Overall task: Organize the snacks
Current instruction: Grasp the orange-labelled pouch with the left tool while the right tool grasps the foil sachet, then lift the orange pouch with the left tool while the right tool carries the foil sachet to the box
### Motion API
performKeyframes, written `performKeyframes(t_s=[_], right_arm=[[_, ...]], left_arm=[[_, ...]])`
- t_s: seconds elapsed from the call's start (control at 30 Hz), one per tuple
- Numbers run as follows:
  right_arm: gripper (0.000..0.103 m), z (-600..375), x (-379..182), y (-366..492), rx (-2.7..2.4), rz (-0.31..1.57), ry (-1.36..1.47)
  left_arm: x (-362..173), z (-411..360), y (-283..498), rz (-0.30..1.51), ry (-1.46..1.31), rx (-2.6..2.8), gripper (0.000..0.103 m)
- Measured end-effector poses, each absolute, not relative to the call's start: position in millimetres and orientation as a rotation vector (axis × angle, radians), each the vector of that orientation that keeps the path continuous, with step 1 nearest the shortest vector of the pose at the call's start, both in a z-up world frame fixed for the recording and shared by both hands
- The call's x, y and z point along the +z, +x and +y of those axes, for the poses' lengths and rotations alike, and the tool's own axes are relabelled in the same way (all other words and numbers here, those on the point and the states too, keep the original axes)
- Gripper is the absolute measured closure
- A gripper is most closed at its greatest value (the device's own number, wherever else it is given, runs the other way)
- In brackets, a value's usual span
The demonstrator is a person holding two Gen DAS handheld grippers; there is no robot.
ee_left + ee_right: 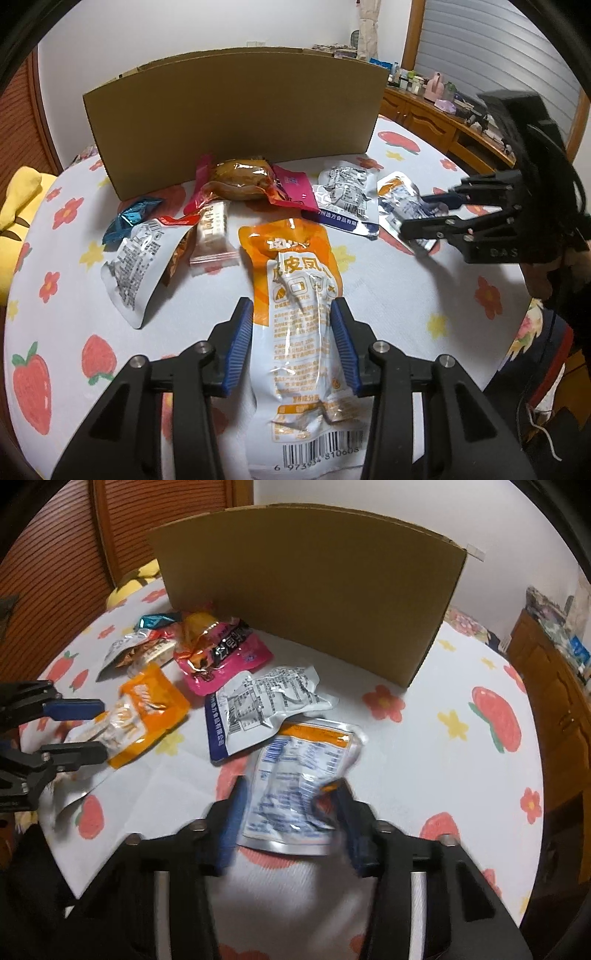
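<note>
An orange and white snack pouch lies on the table between the open fingers of my left gripper; it also shows in the right wrist view. My right gripper is open around a silver and orange pouch, which also shows in the left wrist view. Whether the pads touch either pouch is unclear. A cardboard box stands at the back. Several more snack packets lie in front of it, among them a pink one and a silver one.
The table wears a white cloth with strawberries and flowers. A yellow cushion sits off the left edge. A wooden cabinet with clutter stands at the right. A blue wrapped sweet lies at the far left of the pile.
</note>
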State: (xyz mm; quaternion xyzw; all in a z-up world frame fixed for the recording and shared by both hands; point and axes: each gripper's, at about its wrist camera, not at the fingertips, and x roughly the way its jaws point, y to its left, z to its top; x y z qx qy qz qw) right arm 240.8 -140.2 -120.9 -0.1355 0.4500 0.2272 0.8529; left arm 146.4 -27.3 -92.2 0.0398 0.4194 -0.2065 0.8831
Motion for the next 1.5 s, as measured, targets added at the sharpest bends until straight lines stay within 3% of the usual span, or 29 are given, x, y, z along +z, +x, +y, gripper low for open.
performKeyframes(t_s=[0.2,0.33,0.37,0.4,0.5,0.57,1.5], right_arm=[[0.074,-144.4,-121.2,231.0,0.491,0.937,-0.247],[0.075,-145.4,-122.2,223.1,0.493,0.923,-0.217],[0.075,-146.4,-122.4,220.6,0.496,0.919,-0.206],[0.075,-148.2,-122.5,218.1,0.496,0.916,-0.198],[0.075,-150.8,-123.6,210.6,0.505,0.906,-0.167],[0.076,-153.5,-123.9,206.1,0.517,0.900,-0.145],[0.082,-152.8,-108.2,179.2,0.542,0.824,-0.084]], left_arm=[[-96.0,-31.4,159.6,0.904,0.095,-0.416,0.043],[-97.3,-42.2,164.6,0.911,0.156,-0.397,0.041],[-97.4,-44.1,166.1,0.913,0.164,-0.395,0.041],[-97.6,-44.9,167.0,0.914,0.167,-0.395,0.050],[-95.8,-48.0,168.3,0.913,0.176,-0.416,0.062],[-96.0,-50.9,165.3,0.905,0.191,-0.418,0.063],[-58.0,-39.6,136.8,0.776,0.085,-0.450,0.062]])
